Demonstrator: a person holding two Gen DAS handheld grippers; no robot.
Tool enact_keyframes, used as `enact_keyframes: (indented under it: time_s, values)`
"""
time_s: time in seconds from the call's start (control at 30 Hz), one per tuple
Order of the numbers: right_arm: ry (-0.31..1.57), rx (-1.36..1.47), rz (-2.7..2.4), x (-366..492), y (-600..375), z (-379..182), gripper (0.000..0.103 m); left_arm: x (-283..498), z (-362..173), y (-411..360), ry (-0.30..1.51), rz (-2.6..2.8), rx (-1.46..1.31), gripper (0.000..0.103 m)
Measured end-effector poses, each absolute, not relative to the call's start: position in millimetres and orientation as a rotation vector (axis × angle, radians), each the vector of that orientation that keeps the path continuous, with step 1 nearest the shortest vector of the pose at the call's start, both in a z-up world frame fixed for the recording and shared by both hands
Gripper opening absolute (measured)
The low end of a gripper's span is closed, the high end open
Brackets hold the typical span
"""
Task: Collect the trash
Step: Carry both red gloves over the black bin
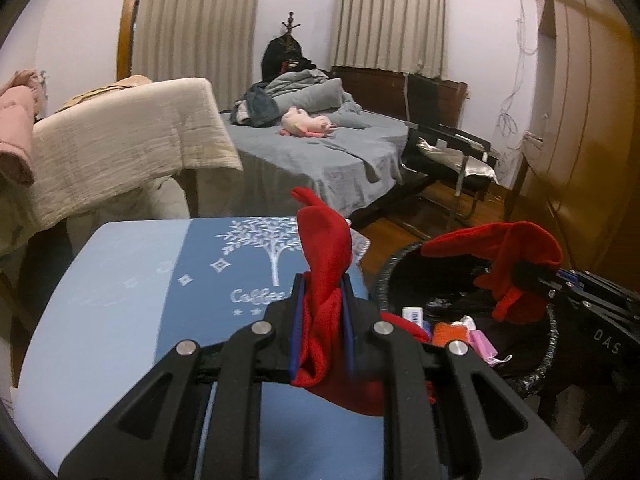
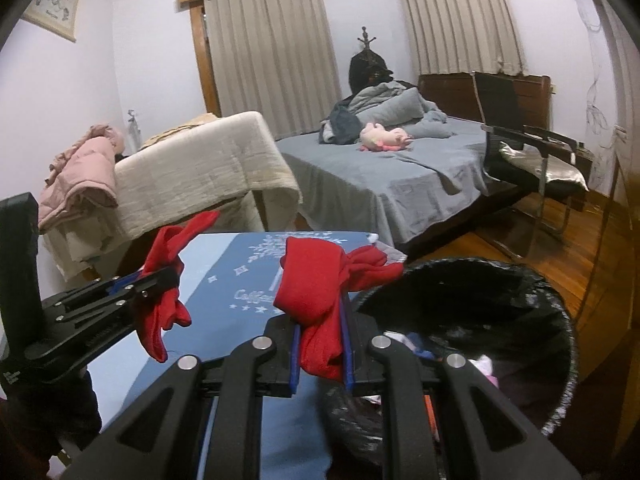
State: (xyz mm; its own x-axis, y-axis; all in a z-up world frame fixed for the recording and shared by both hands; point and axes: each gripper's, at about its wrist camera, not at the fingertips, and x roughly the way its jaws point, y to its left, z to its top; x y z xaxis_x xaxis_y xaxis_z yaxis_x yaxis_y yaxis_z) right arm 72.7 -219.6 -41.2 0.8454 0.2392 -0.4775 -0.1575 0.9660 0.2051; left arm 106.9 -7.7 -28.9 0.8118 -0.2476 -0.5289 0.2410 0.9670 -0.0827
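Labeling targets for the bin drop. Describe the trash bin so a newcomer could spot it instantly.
Start at the blue table printed with a white tree, in front of the grey bed. The trash bin stands on the wooden floor at the table's right edge: a round bin lined with a black bag, the only open container here, holding small colourful scraps.

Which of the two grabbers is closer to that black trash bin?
The right gripper: it holds its red cloth at the trash bin rim. The left gripper, clamping another red cloth, is above the blue table beside it.
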Motion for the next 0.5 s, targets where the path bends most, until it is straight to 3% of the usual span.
enact_keyframes:
  time_s: [0.5]
  values:
    - [0.542,0.184,0.079,70,-288,-55,0.016,126,-42,-83,0.569,-0.390,0.032,0.016]
